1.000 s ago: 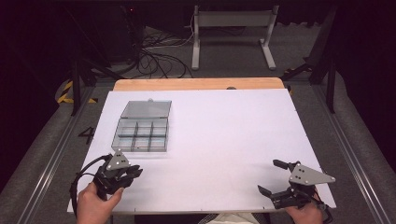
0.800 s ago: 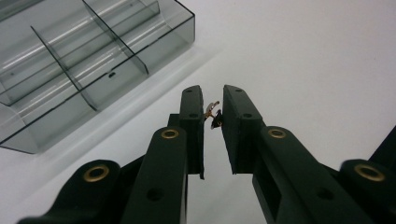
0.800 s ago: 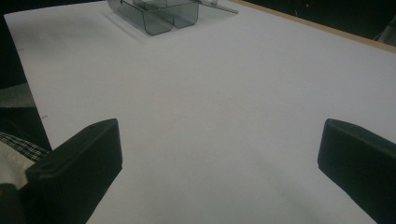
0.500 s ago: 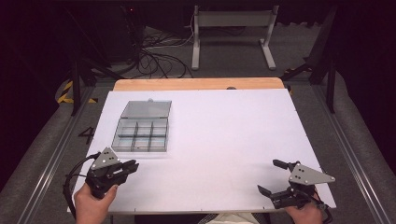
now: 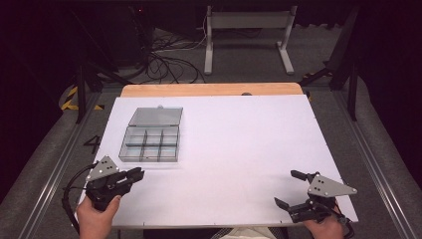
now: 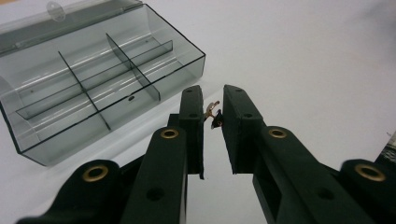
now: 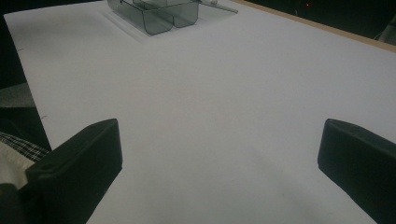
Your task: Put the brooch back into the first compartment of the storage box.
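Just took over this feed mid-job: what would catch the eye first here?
The clear compartment box, lid open, sits at the white table's far left. Near it the left gripper pinches a tiny metal part between its fingers. The right gripper waits open at the near right corner.

left gripper (image 5: 135, 174) shifted nearer compartment box (image 5: 149, 145)

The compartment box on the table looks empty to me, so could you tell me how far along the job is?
Done: the compartment box stands open, its lid folded back; every compartment looks empty. In hand: the left gripper pinches a tiny brass-coloured part just short of the box. Left: dropping it into a compartment. The right gripper waits open and empty over the white table.
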`<state>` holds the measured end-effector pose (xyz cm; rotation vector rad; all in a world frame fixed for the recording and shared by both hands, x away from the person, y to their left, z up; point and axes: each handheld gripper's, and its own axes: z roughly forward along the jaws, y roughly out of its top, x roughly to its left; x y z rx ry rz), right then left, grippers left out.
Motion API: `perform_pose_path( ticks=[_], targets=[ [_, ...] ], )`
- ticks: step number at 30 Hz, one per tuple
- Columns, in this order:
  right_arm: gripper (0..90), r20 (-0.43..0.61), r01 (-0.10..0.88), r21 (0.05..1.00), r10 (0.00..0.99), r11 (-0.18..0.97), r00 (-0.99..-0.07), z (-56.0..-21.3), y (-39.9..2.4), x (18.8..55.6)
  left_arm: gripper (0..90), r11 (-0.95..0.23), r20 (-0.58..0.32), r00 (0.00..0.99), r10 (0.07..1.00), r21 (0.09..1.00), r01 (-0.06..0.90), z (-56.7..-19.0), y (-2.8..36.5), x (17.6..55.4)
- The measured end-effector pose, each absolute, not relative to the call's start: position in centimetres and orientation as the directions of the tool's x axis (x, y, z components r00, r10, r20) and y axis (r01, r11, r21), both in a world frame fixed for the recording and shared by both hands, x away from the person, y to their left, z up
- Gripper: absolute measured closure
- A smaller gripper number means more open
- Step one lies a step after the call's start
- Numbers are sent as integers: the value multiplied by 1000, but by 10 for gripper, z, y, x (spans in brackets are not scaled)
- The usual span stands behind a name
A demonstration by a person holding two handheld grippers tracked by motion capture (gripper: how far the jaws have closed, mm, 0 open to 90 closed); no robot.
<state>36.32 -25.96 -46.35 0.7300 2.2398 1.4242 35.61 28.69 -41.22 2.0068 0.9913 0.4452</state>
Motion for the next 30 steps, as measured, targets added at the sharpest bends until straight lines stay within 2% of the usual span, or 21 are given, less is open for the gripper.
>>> perform_pose_path(
  ticks=[12, 30],
  targets=[
    [6, -44, 218, 912, 611, 348, -790, -463, -260, 363, 784, -335, -13, 605, 796, 823, 459, -404, 288, 356],
    [6, -44, 220, 911, 612, 349, -789, -464, -260, 364, 784, -334, 1, 573, 820, 813, 476, -391, 294, 383]
  ],
)
